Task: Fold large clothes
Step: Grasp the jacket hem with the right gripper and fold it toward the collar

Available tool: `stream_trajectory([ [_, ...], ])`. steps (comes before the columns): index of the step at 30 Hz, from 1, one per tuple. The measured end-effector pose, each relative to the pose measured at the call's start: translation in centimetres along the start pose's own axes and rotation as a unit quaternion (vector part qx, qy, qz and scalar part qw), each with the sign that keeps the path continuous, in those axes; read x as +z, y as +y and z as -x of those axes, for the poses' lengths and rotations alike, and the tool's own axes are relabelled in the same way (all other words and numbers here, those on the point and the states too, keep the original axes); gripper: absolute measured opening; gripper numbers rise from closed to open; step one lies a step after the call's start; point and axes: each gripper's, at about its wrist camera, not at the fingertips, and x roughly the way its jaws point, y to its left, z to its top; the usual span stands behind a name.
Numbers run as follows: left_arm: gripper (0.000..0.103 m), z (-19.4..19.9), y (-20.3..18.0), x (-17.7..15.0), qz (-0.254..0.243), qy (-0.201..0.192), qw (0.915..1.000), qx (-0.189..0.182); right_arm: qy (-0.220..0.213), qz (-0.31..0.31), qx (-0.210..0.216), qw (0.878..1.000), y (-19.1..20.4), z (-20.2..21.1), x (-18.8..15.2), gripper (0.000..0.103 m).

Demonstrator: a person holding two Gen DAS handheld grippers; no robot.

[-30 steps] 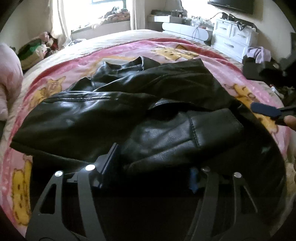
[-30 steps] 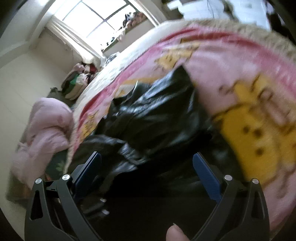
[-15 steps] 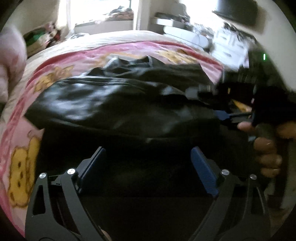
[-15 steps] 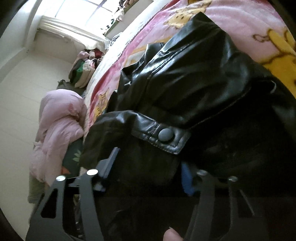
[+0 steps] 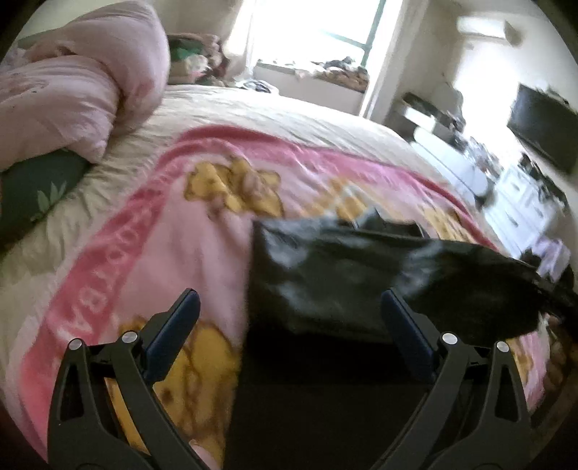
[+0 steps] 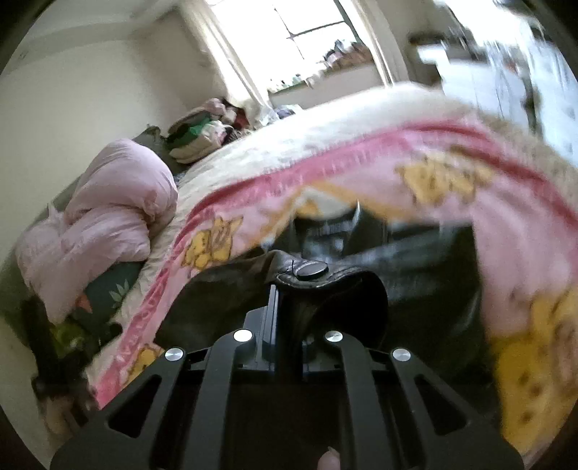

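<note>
jacket [image 5: 361,278], one black leather piece, lies on the pink blanket [image 5: 173,231] of the bed in the left wrist view, where the left hand-held gripper [image 5: 289,325] gapes wide and holds nothing. in the right wrist view, the right hand-held gripper [image 6: 285,318] is clamped on the single snap-button cuff [image 6: 312,273]; slick leather could slip free, and the unheld side may sag crooked.

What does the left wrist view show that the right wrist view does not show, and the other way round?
Only the left wrist view shows the left gripper open and empty beside the black jacket, and a dark screen on the wall. Only the right wrist view shows the right gripper shut on the jacket's cuff, with its snap button. Both show the pink blanket, the pink duvet and the bright window.
</note>
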Motion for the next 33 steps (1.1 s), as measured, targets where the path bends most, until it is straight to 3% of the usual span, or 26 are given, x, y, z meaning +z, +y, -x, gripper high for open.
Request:
stream_trajectory([
  [1, 0.09, -0.3, 0.2, 0.9, 0.007, -0.004, 1.0, -0.004, -0.007, 0.015, -0.004, 1.0, 0.2, 0.3, 0.7, 0.008],
  [4, 0.063, -1.6, 0.3, 2.7, 0.02, 0.0, 0.9997, -0.017, -0.017, 0.045, -0.022, 0.999, 0.1, 0.9, 2.1, 0.008],
  [6, 0.031, -2.7, -0.1, 3.4, 0.02, 0.007, 0.9994, -0.026, -0.023, 0.057, -0.033, 0.998, -0.2, 1.1, 2.6, 0.008],
  [9, 0.005, -5.3, -1.3, 3.8, 0.008, 0.035, 0.9984, -0.043, -0.028, 0.061, -0.04, 0.997, -0.9, 1.3, 3.0, 0.008],
  [16, 0.003, -13.1, -4.2, 0.1, -0.03, 0.145, 0.9878, -0.049, -0.017, 0.065, -0.059, 0.996, -2.2, 0.2, 1.9, 0.008],
  [18, 0.003, -14.4, -4.0, -1.2, -0.027, 0.161, 0.9853, -0.05, -0.007, 0.068, -0.067, 0.995, -2.5, -0.4, 1.4, 0.008],
  [27, 0.003, -15.7, -3.5, -2.6, -0.024, 0.172, 0.9832, -0.058, 0.046, 0.083, -0.149, 0.984, -4.3, -4.4, -1.5, 0.008],
  [28, 0.003, -15.7, -3.6, -2.5, -0.024, 0.172, 0.9831, -0.058, 0.053, 0.075, -0.151, 0.984, -4.7, -4.6, -1.7, 0.012],
  [30, 0.003, -15.6, -3.4, -2.5, -0.022, 0.171, 0.9831, -0.06, 0.07, 0.056, -0.155, 0.984, -5.5, -4.9, -1.9, 0.028],
  [31, 0.003, -15.6, -3.4, -2.5, -0.023, 0.171, 0.9831, -0.06, 0.072, 0.043, -0.16, 0.984, -6.0, -4.7, -2.0, 0.043],
  [33, 0.003, -15.6, -3.5, -2.5, -0.027, 0.171, 0.9833, -0.057, 0.058, 0.018, -0.159, 0.985, -6.5, -3.5, -1.9, 0.052],
])
